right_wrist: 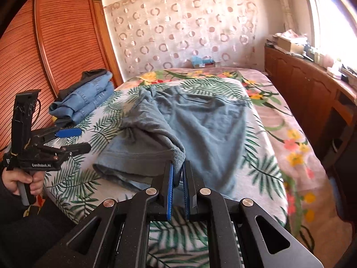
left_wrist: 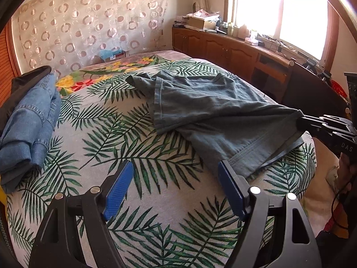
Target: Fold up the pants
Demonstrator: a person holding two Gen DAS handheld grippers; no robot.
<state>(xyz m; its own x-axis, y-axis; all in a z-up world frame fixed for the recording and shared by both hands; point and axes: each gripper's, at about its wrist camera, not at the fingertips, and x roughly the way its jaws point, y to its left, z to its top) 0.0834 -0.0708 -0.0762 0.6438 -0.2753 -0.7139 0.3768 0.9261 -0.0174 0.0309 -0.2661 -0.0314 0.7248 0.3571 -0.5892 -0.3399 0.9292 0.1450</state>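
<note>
Grey-blue pants [left_wrist: 207,109] lie spread on the leaf-print bed cover [left_wrist: 125,134], partly doubled over. My right gripper [right_wrist: 178,167] is shut on a bunched edge of the pants [right_wrist: 200,129] and lifts it off the bed; it shows at the right of the left wrist view [left_wrist: 300,117]. My left gripper [left_wrist: 176,167] is open and empty above the bed, just left of the pants' near hem. It shows at the left of the right wrist view [right_wrist: 82,139], held in a hand.
A stack of folded blue jeans [left_wrist: 29,125] sits at the bed's left edge, also in the right wrist view [right_wrist: 89,100]. A wooden cabinet [left_wrist: 234,51] with clutter runs under the window on the right. A slatted wardrobe [right_wrist: 44,51] stands left.
</note>
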